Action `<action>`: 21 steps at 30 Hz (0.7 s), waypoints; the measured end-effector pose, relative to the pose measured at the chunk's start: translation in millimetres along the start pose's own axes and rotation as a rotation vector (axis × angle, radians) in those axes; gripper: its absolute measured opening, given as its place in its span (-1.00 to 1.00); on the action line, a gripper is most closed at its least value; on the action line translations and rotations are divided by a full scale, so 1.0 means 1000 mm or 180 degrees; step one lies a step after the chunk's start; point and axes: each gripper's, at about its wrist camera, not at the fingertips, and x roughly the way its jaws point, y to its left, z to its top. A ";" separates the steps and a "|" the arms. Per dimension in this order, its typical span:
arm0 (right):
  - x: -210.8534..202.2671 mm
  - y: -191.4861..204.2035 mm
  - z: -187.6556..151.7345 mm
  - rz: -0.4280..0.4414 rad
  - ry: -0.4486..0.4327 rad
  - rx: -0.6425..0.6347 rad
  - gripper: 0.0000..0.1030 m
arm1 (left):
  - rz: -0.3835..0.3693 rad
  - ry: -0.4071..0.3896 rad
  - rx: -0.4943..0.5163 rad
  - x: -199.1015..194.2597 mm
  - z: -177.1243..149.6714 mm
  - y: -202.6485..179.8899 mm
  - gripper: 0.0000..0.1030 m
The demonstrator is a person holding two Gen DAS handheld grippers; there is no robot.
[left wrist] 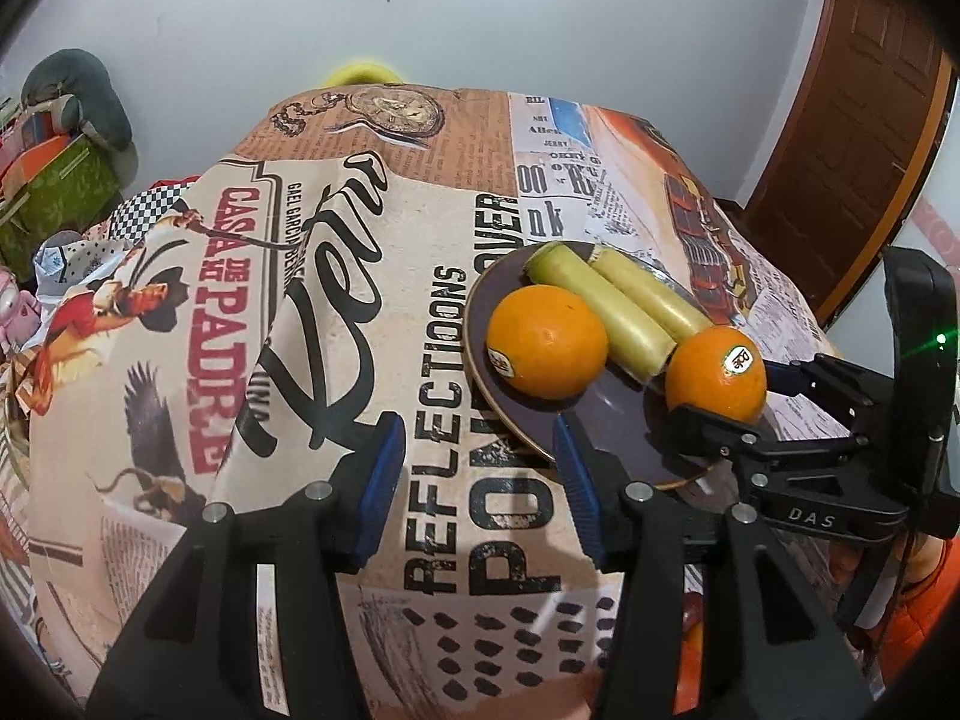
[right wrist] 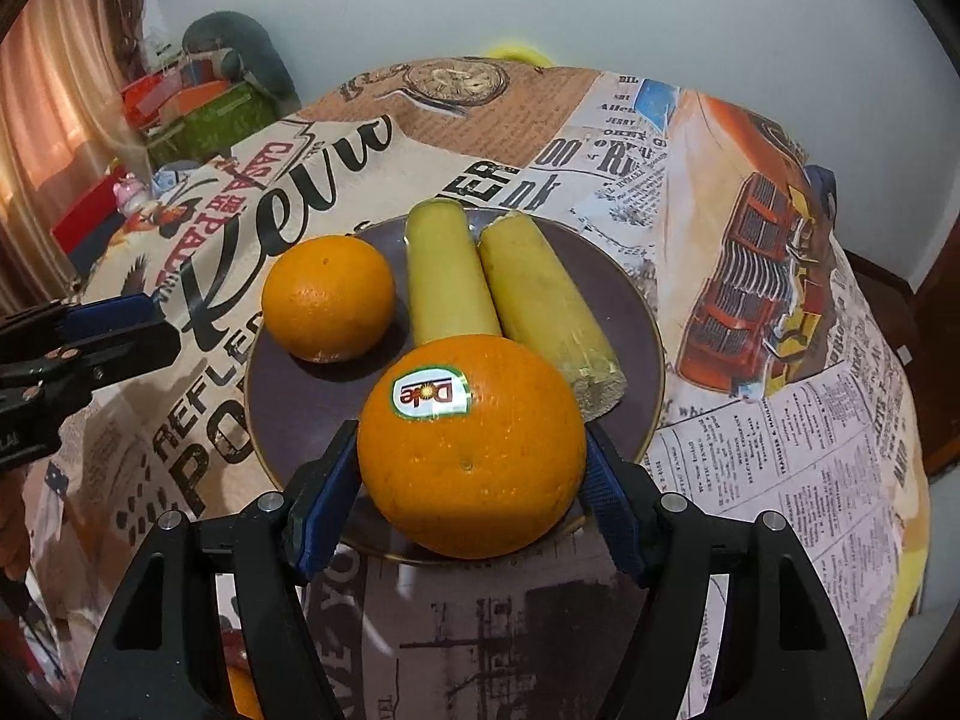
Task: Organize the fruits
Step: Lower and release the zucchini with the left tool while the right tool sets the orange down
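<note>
Plate (right wrist: 636, 324), dark with a thin gold rim, holds all the fruit: two oranges and two pale yellow-green peeled stalk pieces.

Stickered orange (right wrist: 471, 450) sits at the plate's near edge, between the blue pads of the right gripper (right wrist: 468, 468). Both pads touch its sides, jaws about half spread around it. The orange's underside looks to rest on the plate; can't confirm any lift.

Second orange (right wrist: 328, 299) sits at the plate's left side, clear of the first, with a small gap to the left stalk (right wrist: 447, 276). Right stalk (right wrist: 543, 300) lies just beside the left one, both running from the plate's far rim toward the stickered orange; the left stalk's near end is hidden behind that orange.

Left gripper (left wrist: 477, 480) is off the plate's left-near rim, jaws partly open, nothing between them but tablecloth. Its right pad (left wrist: 573, 480) overlaps the plate rim in view; contact unclear.

Tablecloth (left wrist: 240, 360), newspaper print, is bare left of the plate and bare on the plate's right side up to the table edge. Plate's near rim lies close to the table's front edge. Behind the plate, open cloth up to the far edge, then a white wall (left wrist: 540, 12).
</note>
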 end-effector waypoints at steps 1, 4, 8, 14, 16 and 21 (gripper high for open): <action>-0.002 0.001 0.000 -0.0022 0.0009 -0.0006 0.31 | 0.0000 -0.0007 0.0008 -0.002 -0.001 -0.001 -0.01; -0.010 0.002 -0.003 -0.0053 0.0011 -0.0001 0.31 | -0.0008 -0.0044 0.0035 -0.013 -0.002 -0.007 0.03; -0.023 0.000 -0.007 -0.0045 -0.0008 0.0056 0.31 | -0.0007 -0.0121 0.0071 -0.032 -0.005 -0.015 0.12; -0.039 0.001 -0.013 -0.0017 -0.0141 0.0007 0.31 | 0.0000 -0.0207 0.0118 -0.056 -0.015 -0.024 0.16; -0.034 0.000 -0.012 -0.0009 -0.0095 -0.0024 0.31 | 0.0020 -0.0224 0.0131 -0.062 -0.018 -0.026 0.16; -0.021 -0.003 -0.013 -0.0040 0.0035 0.0071 0.31 | 0.0044 -0.0215 0.0145 -0.068 -0.025 -0.026 0.16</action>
